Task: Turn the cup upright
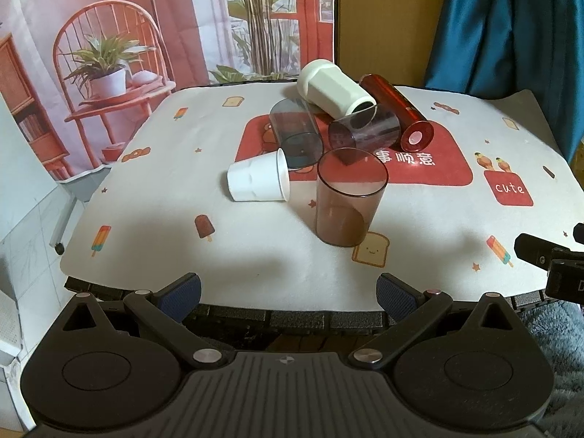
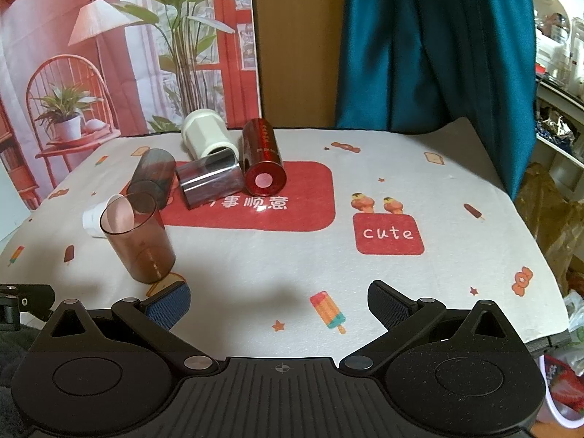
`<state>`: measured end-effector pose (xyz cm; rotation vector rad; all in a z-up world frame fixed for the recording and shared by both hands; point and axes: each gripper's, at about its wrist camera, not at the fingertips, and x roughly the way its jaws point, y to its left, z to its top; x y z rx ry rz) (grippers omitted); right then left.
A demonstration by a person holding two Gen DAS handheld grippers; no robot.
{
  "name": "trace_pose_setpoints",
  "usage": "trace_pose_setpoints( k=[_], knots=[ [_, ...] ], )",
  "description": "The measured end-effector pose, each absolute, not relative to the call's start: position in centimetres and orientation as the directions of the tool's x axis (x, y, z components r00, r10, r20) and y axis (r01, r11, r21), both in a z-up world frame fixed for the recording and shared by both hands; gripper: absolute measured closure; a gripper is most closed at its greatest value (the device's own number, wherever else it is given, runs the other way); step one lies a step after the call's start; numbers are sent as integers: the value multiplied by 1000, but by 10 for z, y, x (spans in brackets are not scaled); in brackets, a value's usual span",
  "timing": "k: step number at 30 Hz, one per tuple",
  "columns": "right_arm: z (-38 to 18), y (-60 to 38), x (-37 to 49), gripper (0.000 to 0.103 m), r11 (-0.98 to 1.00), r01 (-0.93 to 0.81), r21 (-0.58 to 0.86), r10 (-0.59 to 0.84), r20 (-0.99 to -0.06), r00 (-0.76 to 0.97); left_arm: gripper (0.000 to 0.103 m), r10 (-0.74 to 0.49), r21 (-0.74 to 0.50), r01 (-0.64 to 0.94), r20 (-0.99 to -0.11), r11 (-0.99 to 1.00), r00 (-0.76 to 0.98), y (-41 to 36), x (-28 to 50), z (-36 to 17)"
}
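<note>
A brown see-through cup (image 1: pixel 346 200) stands upright on the table mat, also in the right wrist view (image 2: pixel 137 237). Behind it lie cups on their sides: a small white cup (image 1: pixel 259 181) (image 2: pixel 93 219), a grey see-through cup (image 1: pixel 295 133) (image 2: pixel 153 175), a purple-grey see-through cup (image 1: pixel 365 129) (image 2: pixel 210 182), a cream cup (image 1: pixel 334 89) (image 2: pixel 206 138) and a dark red cup (image 1: pixel 398 111) (image 2: pixel 262 162). My left gripper (image 1: pixel 288 294) is open and empty at the table's near edge. My right gripper (image 2: pixel 279 303) is open and empty, right of the brown cup.
The printed mat (image 1: pixel 182 219) (image 2: pixel 456 255) covers the table. A teal curtain (image 2: pixel 430 43) and a printed backdrop (image 1: pixel 109 54) hang behind. The right gripper's body shows at the right edge of the left view (image 1: pixel 551 255). Bags and shelves stand right of the table (image 2: pixel 554 200).
</note>
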<state>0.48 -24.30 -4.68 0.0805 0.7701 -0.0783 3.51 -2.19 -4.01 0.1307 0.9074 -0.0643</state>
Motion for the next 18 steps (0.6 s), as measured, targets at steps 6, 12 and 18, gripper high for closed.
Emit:
trace_pose_setpoints(
  k=[6, 12, 18],
  knots=[
    [-46, -243, 4, 0, 994, 101, 45, -41, -699, 714, 0, 1, 86, 110, -791, 990, 612, -22, 34, -40],
    [-47, -243, 5, 0, 994, 101, 45, -41, -698, 715, 0, 1, 87, 110, -791, 990, 612, -22, 34, -40],
    [-47, -242, 4, 0, 994, 101, 46, -40, -701, 712, 0, 3, 88, 109, -792, 990, 611, -23, 35, -41]
  ],
)
